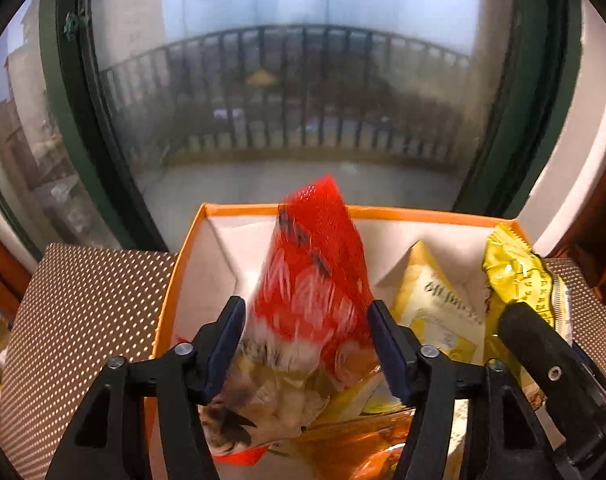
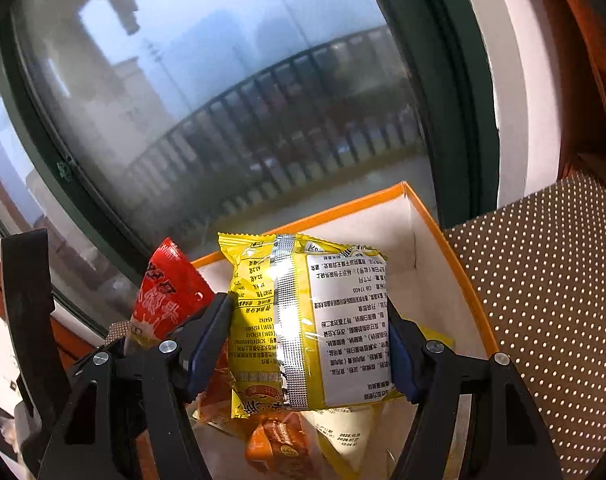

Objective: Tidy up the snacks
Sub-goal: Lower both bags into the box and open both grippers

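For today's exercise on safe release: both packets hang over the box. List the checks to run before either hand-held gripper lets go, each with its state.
1. Left hand-held gripper grips the red packet: ok.
2. Right hand-held gripper grips the yellow packet: ok.
3. Both packets above the orange box: ok.
4. Bare floor left in the box: cannot tell.
5. Red packet sharp enough to judge its tilt: not ok, blurred.

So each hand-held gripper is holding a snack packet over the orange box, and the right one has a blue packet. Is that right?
Nearly. The right hand-held gripper holds a yellow packet, not blue, as the right wrist view shows. The left hand-held gripper holds a red packet over the orange box.
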Motion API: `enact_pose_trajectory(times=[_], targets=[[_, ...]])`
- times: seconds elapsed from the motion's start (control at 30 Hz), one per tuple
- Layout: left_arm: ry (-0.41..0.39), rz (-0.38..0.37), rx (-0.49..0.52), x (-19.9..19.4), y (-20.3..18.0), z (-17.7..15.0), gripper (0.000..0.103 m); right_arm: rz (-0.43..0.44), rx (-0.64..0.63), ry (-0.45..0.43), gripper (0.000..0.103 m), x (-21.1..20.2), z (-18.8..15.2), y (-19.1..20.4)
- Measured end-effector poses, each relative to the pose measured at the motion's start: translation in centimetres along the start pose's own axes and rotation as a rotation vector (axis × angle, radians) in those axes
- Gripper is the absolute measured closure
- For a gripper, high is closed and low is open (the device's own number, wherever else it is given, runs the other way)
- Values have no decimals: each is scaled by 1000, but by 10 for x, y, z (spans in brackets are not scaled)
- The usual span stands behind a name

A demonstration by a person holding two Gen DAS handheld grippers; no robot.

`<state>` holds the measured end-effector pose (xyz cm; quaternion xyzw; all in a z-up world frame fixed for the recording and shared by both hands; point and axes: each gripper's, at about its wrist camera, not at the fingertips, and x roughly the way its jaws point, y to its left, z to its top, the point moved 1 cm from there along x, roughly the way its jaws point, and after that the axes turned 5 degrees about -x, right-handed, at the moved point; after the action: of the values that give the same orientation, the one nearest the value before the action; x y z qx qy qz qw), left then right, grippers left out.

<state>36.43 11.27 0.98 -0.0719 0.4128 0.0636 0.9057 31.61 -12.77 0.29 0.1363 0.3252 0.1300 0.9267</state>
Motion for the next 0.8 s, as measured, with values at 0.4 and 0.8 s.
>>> enact_pose_trajectory(times=[0.4,0.8], targets=[[-105,37,132,-47,4,-33,13,27,-123,27,31,0,-6,38],[-162,8,75,-78,23,-66,10,-11,-259,54,30,-10,-23,74]])
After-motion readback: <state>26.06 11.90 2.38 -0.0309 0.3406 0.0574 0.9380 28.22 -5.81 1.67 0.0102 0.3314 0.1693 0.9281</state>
